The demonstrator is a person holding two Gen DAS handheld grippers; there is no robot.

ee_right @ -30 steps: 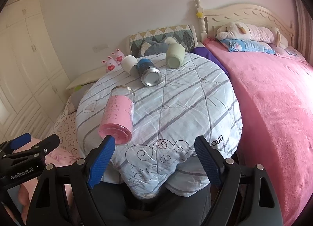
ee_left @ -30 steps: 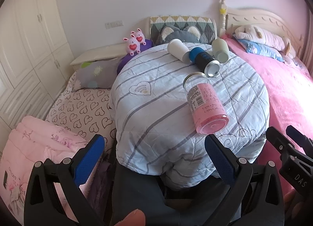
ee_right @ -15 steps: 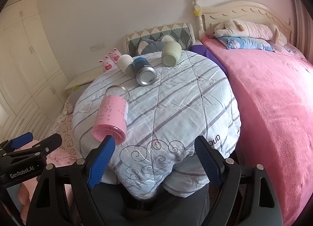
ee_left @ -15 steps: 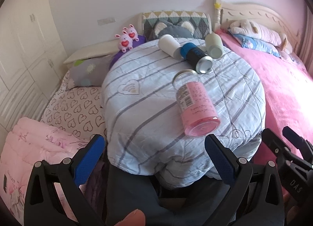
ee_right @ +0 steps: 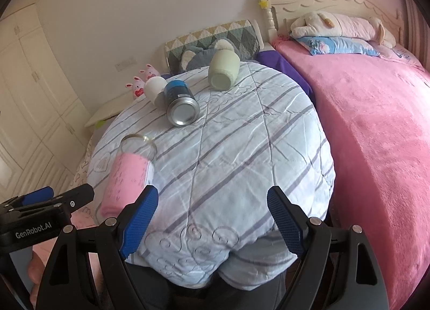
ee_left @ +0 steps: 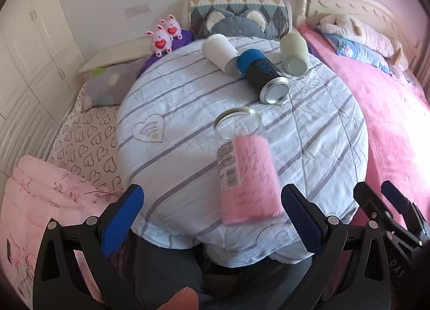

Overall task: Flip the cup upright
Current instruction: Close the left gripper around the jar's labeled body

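Note:
Several cups lie on their sides on a round table under a striped quilt (ee_left: 188, 127). Nearest is a clear glass cup with a pink sleeve (ee_left: 247, 175), its open mouth pointing away; it also shows in the right wrist view (ee_right: 129, 175). Behind lie a blue-and-black metal cup (ee_left: 262, 76) (ee_right: 180, 101), a white cup (ee_left: 219, 50) (ee_right: 154, 89) and a pale green cup (ee_left: 294, 50) (ee_right: 224, 69). My left gripper (ee_left: 212, 218) is open, its fingers straddling the pink cup's near end. My right gripper (ee_right: 212, 221) is open and empty at the table's near edge.
A bed with a pink blanket (ee_right: 376, 127) runs along the right. Pillows and a grey cat cushion (ee_left: 236, 20) stand behind the table. Two pink bunny toys (ee_left: 164, 36) sit at the back left. White wardrobes (ee_left: 24, 49) line the left wall.
Both grippers have moved forward toward the table. The pink cup now sits lower in the left wrist view, between the left fingers. The cups have not moved.

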